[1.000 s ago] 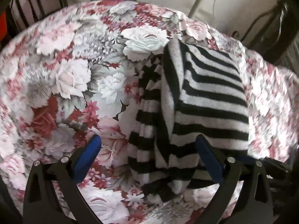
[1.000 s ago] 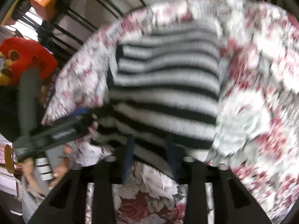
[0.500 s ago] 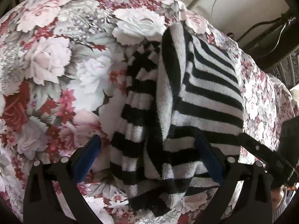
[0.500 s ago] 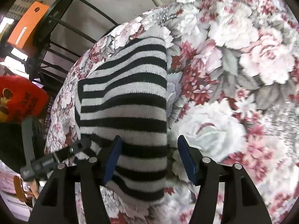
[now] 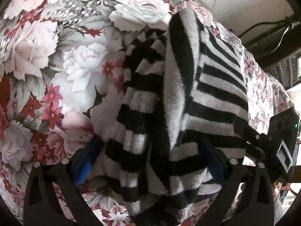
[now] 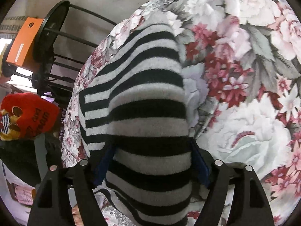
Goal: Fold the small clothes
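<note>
The striped garment hides both blue pads' inner faces.

Black-and-white striped garment, bunched into long folds, lying on a floral cloth. Left gripper with jaws wide apart astride its near end; right gripper at right edge.

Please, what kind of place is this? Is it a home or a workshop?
Probably a home, perhaps a bedroom or living room. A striped garment lies on a floral cloth like a bedspread, and a red plush toy and a black metal rack stand beside it.
</note>
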Demonstrator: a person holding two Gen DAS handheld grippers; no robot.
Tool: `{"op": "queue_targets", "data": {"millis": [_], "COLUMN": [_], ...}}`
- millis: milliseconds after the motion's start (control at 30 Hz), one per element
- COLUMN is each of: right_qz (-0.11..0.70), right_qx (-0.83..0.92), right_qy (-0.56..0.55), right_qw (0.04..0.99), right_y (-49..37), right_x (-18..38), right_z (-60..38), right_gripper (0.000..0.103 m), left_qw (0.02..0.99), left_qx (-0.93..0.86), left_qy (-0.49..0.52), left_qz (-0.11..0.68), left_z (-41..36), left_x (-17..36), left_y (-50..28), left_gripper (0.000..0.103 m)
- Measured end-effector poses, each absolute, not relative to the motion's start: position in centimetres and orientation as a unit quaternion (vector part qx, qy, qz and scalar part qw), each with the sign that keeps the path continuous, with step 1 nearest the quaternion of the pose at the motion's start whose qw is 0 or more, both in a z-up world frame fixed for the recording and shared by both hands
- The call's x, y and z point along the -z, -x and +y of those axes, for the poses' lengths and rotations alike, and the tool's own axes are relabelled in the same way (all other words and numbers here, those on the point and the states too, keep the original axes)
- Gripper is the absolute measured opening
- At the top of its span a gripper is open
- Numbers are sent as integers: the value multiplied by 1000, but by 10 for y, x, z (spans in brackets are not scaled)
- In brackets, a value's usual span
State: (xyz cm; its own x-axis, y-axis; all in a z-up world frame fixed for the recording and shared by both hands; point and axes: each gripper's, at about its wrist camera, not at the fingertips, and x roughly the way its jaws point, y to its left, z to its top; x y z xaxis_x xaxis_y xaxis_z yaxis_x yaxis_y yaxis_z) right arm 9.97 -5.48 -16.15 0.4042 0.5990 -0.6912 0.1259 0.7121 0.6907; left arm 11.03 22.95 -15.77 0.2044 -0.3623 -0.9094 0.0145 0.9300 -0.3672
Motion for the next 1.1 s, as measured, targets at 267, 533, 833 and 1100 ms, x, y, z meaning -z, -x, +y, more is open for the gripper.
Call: {"op": "queue_targets", "data": {"millis": [267, 533, 833, 1100], "right_qz": [537, 536, 520, 497], "right_qx": [-153, -142, -141, -128], "right_qy": [-314, -272, -258, -258], "right_qw": [768, 787, 802, 819], "right_y": [-104, -101, -88, -67], "right_x": [164, 147, 115, 79], "right_z": [-48, -38, -39, -67], "right_gripper": [74, 58, 53, 52], "left_qw": [775, 798, 827, 845], "left_qx": [143, 137, 117, 127], "left_qy": [125, 67, 13, -15], "left_qz": [603, 583, 549, 519], "left_z": [217, 197, 182, 150], "left_x": [149, 134, 99, 64], "left_y": [-105, -101, -86, -70], "left_gripper": [62, 44, 41, 41]}}
